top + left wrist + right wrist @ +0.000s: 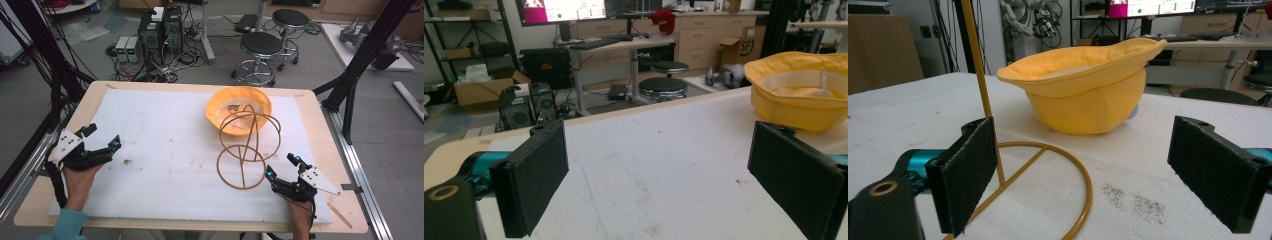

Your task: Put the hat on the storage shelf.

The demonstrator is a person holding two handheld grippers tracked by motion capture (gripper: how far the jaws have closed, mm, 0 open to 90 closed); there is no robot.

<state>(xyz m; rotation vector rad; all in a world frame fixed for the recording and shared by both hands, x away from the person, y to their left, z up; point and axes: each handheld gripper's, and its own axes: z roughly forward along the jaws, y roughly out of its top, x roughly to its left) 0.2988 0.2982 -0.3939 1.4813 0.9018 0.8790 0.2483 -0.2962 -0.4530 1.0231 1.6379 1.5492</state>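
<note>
A soft, light yellow hat [239, 109] lies upturned just behind a stiff wire stand [248, 150], best pinched by its brim; left gripper [102, 139] and right gripper [281, 166] both gape empty.

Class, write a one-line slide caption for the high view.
Two open claws wait beside an upturned yellow hat and wire stand.

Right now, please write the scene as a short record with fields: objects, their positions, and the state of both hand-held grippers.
hat: yellow hat, upside down, far side of the white mat
stand: gold wire stand, upright, just in front of the hat
left hand-held gripper: open, holds nothing
right hand-held gripper: open, beside the stand's base ring
</note>
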